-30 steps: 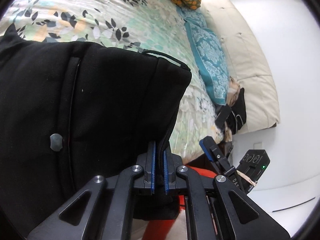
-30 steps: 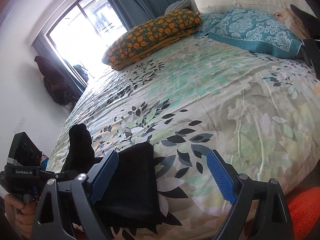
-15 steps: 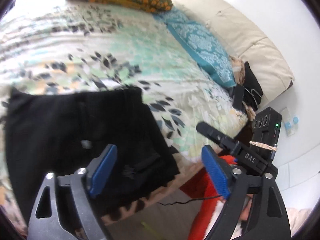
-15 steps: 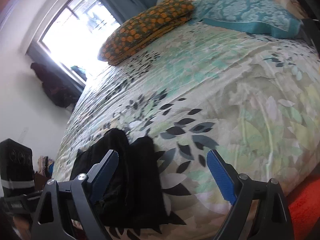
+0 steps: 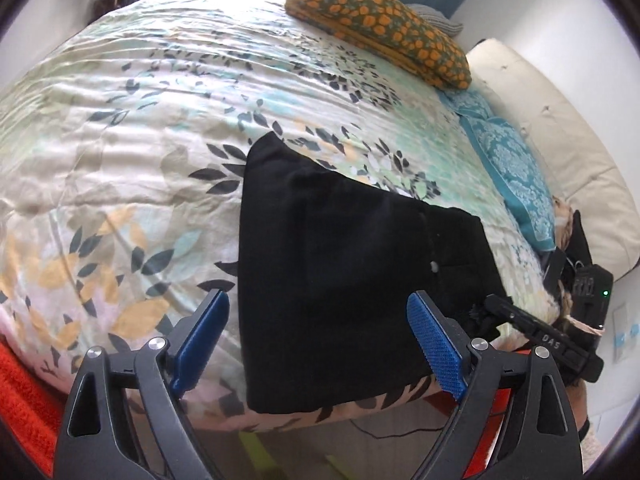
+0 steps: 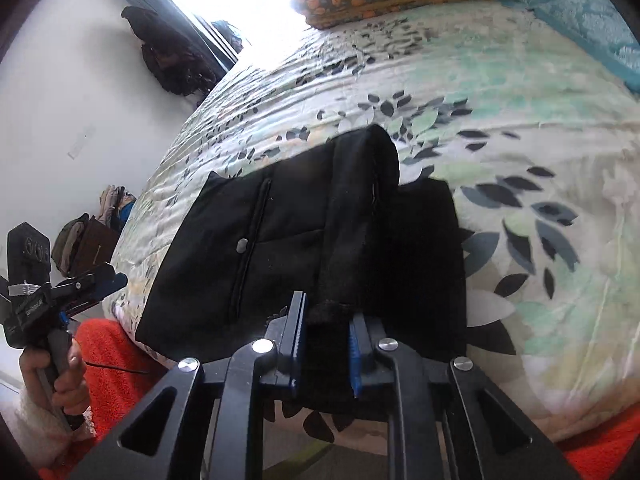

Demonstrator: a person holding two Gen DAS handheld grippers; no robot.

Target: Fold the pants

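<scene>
Left wrist view: the left gripper [image 5: 316,344] hovers with jaws spread above the black pants [image 5: 344,280], folded at the bed [image 5: 120,128] edge. Right wrist view: the right gripper [image 6: 326,334], nearer, pinches a raised fold of the pants [image 6: 280,248] running straight away from its jaws.

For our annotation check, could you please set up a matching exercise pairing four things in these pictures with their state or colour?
Things:
1. left gripper
2. right gripper
3. black pants
4. pillow by the window

States or colours:
A. orange-spotted
B. lying folded on the bedspread
C. open, holding nothing
D. shut on a fold of fabric

Pairs: 1-C, 2-D, 3-B, 4-A
</scene>
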